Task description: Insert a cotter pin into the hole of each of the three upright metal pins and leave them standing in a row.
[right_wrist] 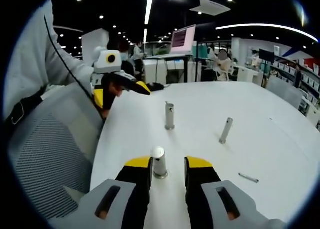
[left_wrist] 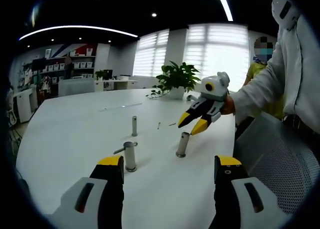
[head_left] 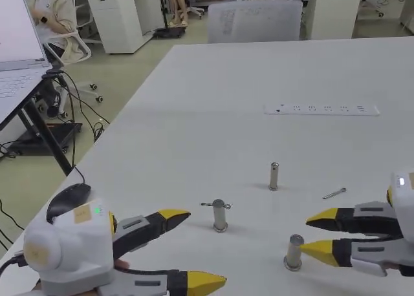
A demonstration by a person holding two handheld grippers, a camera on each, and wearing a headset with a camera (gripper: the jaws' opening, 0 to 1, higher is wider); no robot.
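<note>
The left hand-held gripper (head_left: 193,247), white-bodied with yellow-tipped black jaws, hovers low over the near edge of the white table (head_left: 213,102). Its jaws are spread wide with nothing between them. The right hand-held gripper (head_left: 318,232) reaches in from the right with its jaws parted narrowly. The nearest upright silver metal pin (head_left: 294,252) stands just at its tips, lined up with the gap in the right gripper view (whether a jaw touches it I cannot tell). A second metal pin (head_left: 220,218) stands upright nearer the left hand-held gripper, with a wire cotter pin (head_left: 208,205) through its top. The third metal pin (head_left: 274,176) stands upright farther back. To its right a loose cotter pin (head_left: 334,193) lies flat on the table. A white power strip (head_left: 321,108) lies well beyond them.
</note>
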